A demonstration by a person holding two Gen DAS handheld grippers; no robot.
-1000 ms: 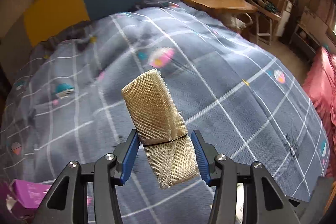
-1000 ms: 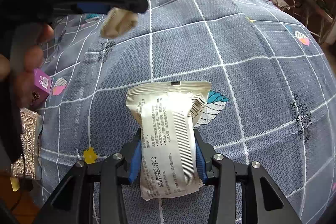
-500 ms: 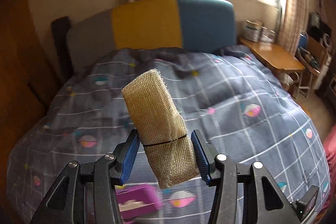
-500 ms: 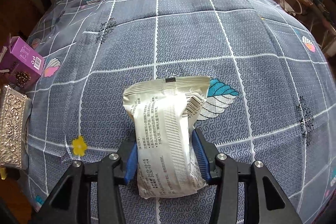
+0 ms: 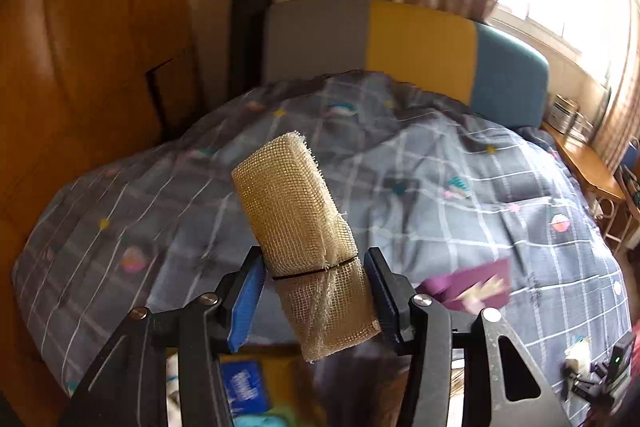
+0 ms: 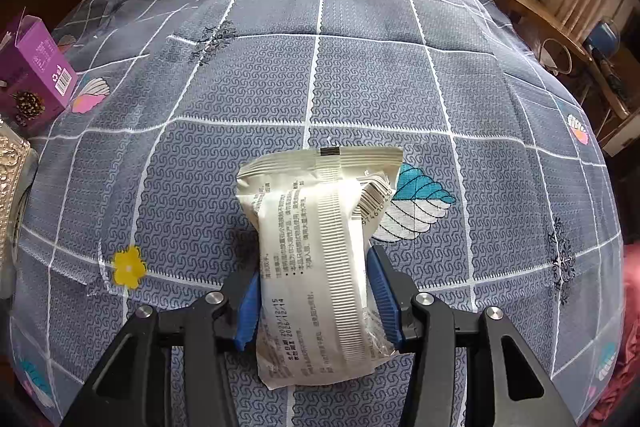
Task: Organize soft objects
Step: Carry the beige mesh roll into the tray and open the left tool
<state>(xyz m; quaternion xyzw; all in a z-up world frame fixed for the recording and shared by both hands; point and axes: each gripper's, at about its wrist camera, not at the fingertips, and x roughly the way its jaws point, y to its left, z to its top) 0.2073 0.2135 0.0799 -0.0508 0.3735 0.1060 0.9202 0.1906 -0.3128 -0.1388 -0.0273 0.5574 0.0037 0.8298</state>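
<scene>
My left gripper (image 5: 314, 285) is shut on a beige mesh gauze roll (image 5: 294, 211) bound by a thin black band, held up in the air above the grey checked bedspread (image 5: 440, 195). My right gripper (image 6: 314, 293) is shut on a white soft packet (image 6: 316, 247) with printed text and a barcode, held just over the bedspread (image 6: 360, 67).
A purple box (image 6: 34, 75) and a silver embossed box (image 6: 10, 183) sit at the bed's left edge; the purple box also shows in the left wrist view (image 5: 474, 283). A wooden wardrobe (image 5: 80, 47) stands left, a headboard (image 5: 416, 43) behind, a wooden desk (image 6: 532, 7) right.
My left gripper has swung left and up with the gauze roll, so the wardrobe and headboard have come into view. My right gripper with the packet has barely moved.
</scene>
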